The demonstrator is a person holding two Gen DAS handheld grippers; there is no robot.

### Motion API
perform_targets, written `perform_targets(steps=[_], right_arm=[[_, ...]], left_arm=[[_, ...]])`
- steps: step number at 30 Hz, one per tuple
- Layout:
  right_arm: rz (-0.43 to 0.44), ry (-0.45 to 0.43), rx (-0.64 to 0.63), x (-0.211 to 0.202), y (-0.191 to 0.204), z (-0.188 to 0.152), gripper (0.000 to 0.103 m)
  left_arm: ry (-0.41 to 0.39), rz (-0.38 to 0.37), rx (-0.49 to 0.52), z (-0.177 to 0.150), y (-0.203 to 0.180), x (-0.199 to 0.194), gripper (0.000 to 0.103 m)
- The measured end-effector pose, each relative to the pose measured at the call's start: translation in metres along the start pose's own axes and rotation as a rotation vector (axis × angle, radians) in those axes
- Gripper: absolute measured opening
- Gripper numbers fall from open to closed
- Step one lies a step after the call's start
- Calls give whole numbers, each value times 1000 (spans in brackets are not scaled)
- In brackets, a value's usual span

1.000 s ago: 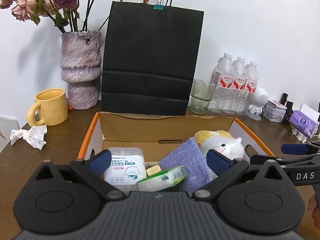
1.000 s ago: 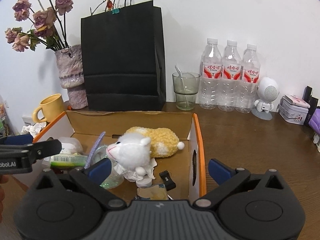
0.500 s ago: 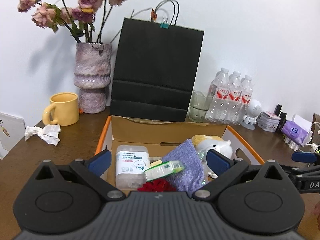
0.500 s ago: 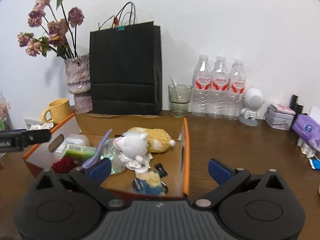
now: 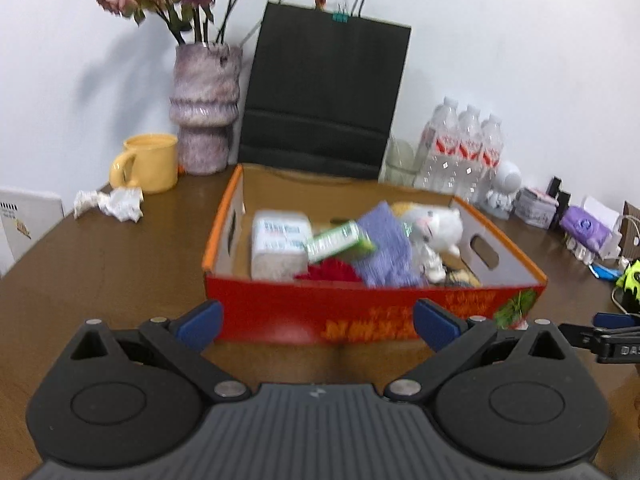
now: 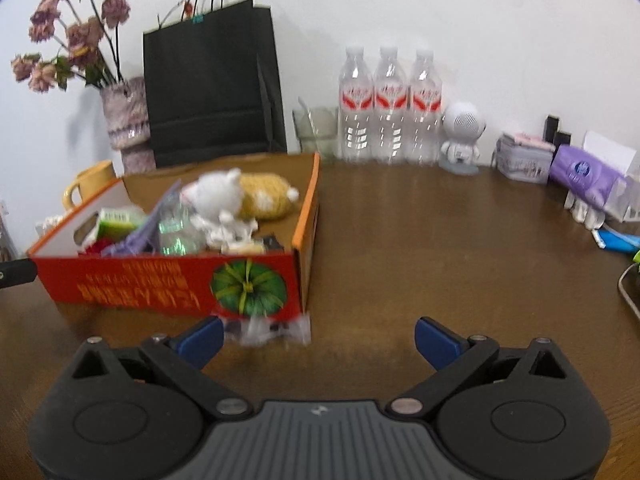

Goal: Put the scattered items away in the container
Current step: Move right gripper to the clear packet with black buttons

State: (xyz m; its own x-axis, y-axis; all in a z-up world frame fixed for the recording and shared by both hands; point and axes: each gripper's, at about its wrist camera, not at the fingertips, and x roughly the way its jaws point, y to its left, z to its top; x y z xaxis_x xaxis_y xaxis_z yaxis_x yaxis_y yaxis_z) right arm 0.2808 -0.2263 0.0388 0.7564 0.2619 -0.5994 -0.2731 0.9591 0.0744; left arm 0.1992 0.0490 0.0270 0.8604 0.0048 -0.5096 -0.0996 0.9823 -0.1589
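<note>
Now both grippers sit back from the box (image 5: 372, 312), no longer over it. Left gripper (image 5: 316, 320) wide, nothing btwn jaws. Right gripper (image 6: 318, 338) wide but closing, empty. Clear plastic packet (image 6: 268, 330) lies on table just outside box's front corner, near right's left finger; prob next pick. Plush cat (image 6: 224, 192), cloth etc. already inside.

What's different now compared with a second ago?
Both grippers pulled back from the orange-rimmed cardboard box, so its red front now shows. Left gripper jaws stayed wide, empty. Right gripper jaws are closing slightly, a small clear plastic packet on the table between them. Box contents and black paper bag unchanged.
</note>
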Motion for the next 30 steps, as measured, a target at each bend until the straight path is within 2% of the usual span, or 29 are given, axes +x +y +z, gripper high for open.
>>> perform_targets(steps=[3, 10, 16, 17, 18, 25, 30], right_arm=[[-9, 25, -14, 14, 4, -3, 88], [3, 52, -55, 40, 15, 4, 74], [50, 85, -64, 49, 12, 4, 44], [66, 84, -62, 48, 10, 4, 28], [80, 80, -60, 47, 7, 4, 23], [150, 61, -54, 34, -19, -1, 8], [167, 56, -22, 28, -48, -4, 6]], left_arm=[[23, -19, 14, -8, -11, 5, 103], [85, -42, 55, -22, -43, 29, 103], [121, -54, 94, -30, -69, 43, 103], [123, -55, 99, -31, -74, 45, 103], [125, -57, 101, -30, -80, 47, 103], [117, -75, 114, -30, -123, 61, 103], [120, -43, 140, -32, -157, 78, 100]])
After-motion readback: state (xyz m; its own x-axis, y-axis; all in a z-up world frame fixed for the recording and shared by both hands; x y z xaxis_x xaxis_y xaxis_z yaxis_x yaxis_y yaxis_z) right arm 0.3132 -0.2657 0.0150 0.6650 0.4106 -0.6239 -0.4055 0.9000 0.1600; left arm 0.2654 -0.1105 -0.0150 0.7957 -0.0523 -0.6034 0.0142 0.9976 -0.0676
